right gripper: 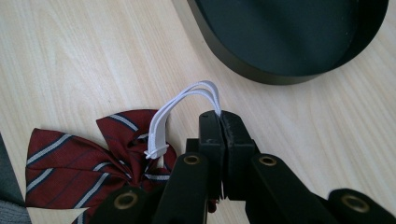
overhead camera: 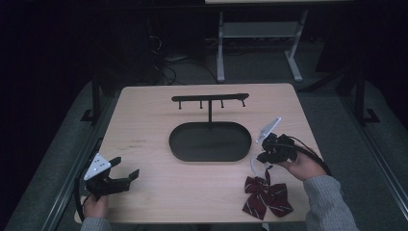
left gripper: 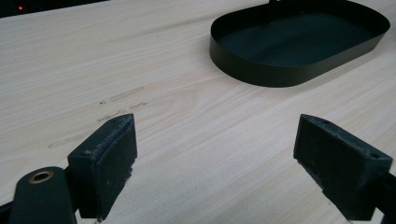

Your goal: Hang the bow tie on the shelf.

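A: Bow tie [right gripper: 88, 158], maroon striped, lies on the counter [overhead camera: 159, 192] near its front right edge. Soft, light, floppy; its white elastic loop [right gripper: 187, 100] is the sensible hold.

B: Right hand-held gripper [right gripper: 220, 119]?

A: Jaws clamped tight on that loop. Left hand-held gripper [left gripper: 215, 158] stands wide, holding nothing, low over bare counter.

B: Containers?

A: Black oval tray [overhead camera: 179, 149] mid-counter, empty, under a hook stand [overhead camera: 210, 98].

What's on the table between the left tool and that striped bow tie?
Nothing but bare wooden table, as the high view shows: the left tool stands open at one side, the bow tie at the other.
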A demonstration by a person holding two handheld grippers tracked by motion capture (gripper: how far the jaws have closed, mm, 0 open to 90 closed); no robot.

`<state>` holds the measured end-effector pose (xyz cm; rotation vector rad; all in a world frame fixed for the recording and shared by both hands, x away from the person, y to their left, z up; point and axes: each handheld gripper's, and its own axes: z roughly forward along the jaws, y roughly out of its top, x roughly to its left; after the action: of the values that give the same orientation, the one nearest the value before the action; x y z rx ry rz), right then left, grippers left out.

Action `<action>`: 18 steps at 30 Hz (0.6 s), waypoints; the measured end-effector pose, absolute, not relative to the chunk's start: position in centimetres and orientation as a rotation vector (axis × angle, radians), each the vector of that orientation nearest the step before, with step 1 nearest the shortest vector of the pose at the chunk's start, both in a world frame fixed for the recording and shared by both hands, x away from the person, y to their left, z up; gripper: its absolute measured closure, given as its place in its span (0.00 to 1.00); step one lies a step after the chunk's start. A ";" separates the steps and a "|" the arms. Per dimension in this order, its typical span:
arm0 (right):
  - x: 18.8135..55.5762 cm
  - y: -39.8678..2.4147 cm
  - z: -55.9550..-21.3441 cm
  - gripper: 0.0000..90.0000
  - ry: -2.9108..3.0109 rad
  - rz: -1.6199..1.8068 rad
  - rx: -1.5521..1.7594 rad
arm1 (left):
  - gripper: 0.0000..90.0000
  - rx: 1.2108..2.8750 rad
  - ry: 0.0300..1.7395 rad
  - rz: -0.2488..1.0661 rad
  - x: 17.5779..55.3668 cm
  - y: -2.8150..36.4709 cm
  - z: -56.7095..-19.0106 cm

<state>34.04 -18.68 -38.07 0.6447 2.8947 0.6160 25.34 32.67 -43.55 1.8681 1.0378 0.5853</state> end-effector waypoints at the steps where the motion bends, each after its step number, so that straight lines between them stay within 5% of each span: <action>1: 34.0 -18.6 -37.9 0.97 2.894 0.620 0.637 | 0.15 1.868 1.037 0.586 25.3 32.7 -43.5; 18: 33.2 -17.4 -35.7 0.97 2.881 0.660 0.543 | 0.15 1.860 1.036 0.589 25.3 32.7 -43.5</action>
<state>33.17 -17.43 -35.66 0.5426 2.8808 0.6599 25.31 32.74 -43.50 1.8602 1.0357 0.5891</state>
